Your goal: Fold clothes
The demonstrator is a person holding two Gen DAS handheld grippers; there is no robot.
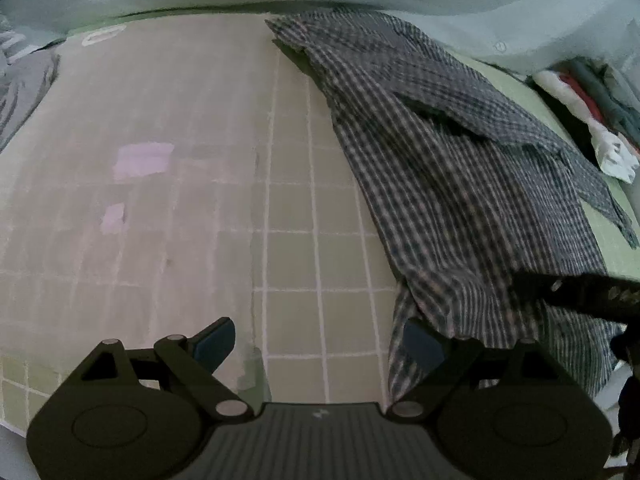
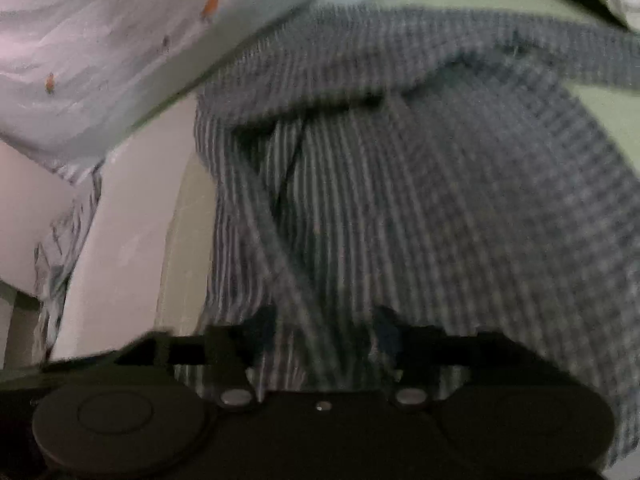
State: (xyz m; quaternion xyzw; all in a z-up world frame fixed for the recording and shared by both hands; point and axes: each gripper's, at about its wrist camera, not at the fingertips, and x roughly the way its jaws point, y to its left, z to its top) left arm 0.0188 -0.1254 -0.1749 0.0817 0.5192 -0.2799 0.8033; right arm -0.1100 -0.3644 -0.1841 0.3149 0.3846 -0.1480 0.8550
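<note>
plaid shirt (image 1: 472, 184) runs near-to-far on gridded surface (image 1: 292, 208), right of left gripper (image 1: 320, 344), jaws released. right gripper (image 2: 326, 326) nearer, jaws spread astride cloth.

The left matte black two-finger gripper (image 1: 320, 346) has dark blue pads (image 1: 214, 344) on its fingers, silver round pivot screws and two large round discs flanking a ribbed grey centre plate with a small pale mark. The right black gripper (image 2: 324, 328), blurred, shows matching silver screws and discs.
</note>
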